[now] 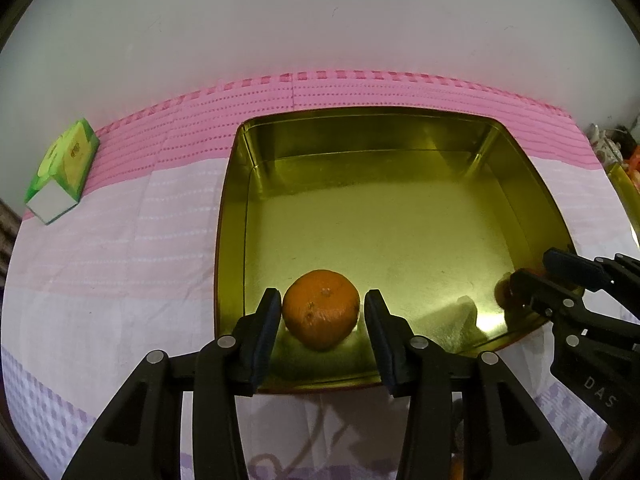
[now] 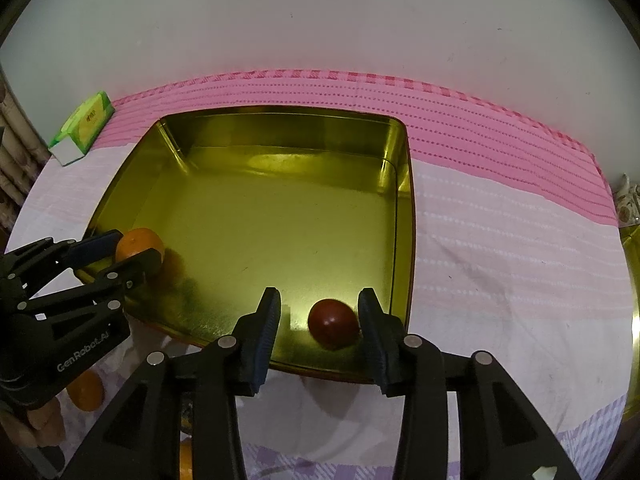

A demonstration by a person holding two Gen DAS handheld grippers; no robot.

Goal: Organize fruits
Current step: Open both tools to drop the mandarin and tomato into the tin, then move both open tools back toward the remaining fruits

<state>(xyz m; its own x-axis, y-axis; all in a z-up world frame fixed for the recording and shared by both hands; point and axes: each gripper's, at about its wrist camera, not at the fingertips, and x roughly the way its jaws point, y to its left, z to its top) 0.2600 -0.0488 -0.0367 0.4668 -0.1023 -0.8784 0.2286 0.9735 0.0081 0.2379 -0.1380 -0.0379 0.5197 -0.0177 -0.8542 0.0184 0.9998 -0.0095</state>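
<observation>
A gold square tin [image 1: 360, 148] [image 2: 248, 128] lies on a pink and white cloth. An orange [image 1: 321, 309] rests on the tin's floor near the front left, between the fingers of my open left gripper [image 1: 323, 320], with small gaps on both sides. It also shows in the right wrist view [image 2: 138, 244] beside the left gripper [image 2: 134, 252]. A dark red fruit [image 2: 334, 323] rests on the tin's floor near the front right. My right gripper [image 2: 320, 322] is open around it, the right finger close to it. In the left wrist view the right gripper [image 1: 536, 276] hides the red fruit.
A green tissue pack [image 1: 62, 170] [image 2: 82, 130] lies at the far left of the cloth. Another orange [image 2: 86, 392] lies on the cloth below the left gripper, and part of one more [image 2: 185, 462] shows at the bottom. A second gold container edge [image 2: 632, 320] is at the right.
</observation>
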